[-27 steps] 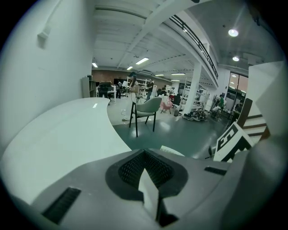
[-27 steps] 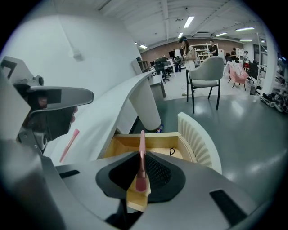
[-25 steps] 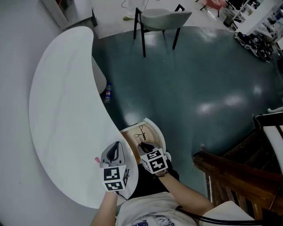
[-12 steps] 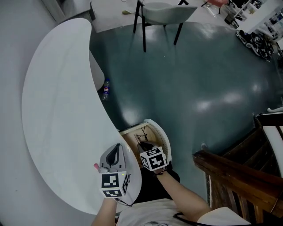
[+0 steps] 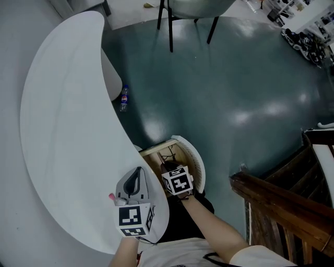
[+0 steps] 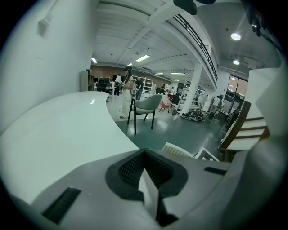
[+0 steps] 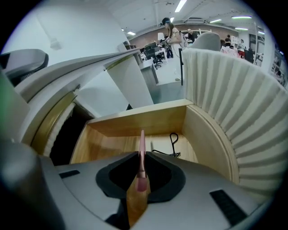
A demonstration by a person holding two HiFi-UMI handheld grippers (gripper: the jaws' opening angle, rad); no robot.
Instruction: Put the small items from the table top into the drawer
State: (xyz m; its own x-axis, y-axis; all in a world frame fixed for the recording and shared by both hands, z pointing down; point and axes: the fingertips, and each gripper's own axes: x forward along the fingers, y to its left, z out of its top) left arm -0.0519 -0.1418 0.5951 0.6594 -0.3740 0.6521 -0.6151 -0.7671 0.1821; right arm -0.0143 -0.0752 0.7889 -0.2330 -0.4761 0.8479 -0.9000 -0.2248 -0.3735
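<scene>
Clamped in the right gripper (image 7: 141,179): slim pink stick (image 7: 142,155), above the open wooden drawer (image 7: 135,121).
Long axis aimed far, drawer floor just below (black wire loop (image 7: 173,139) inside).

Sweeping down 9 o'clock side of head view: white curved table (image 5: 62,130), hugging pale wall (image 5: 13,62). Filling centre through 3 o'clock: glossy dark teal floor (image 5: 235,78), mirroring soft light patches. Standing at 12 o'clock: grey chair (image 5: 193,6) on thin black legs. Lying at 10 o'clock on floor, just beside table's white base: plastic bottle (image 5: 123,98). Crossing 4 o'clock: dark wooden railing (image 5: 282,203). Glowing overhead in left gripper view: strip lights (image 6: 143,58). Rising at 2 o'clock there: white column (image 6: 195,87).
</scene>
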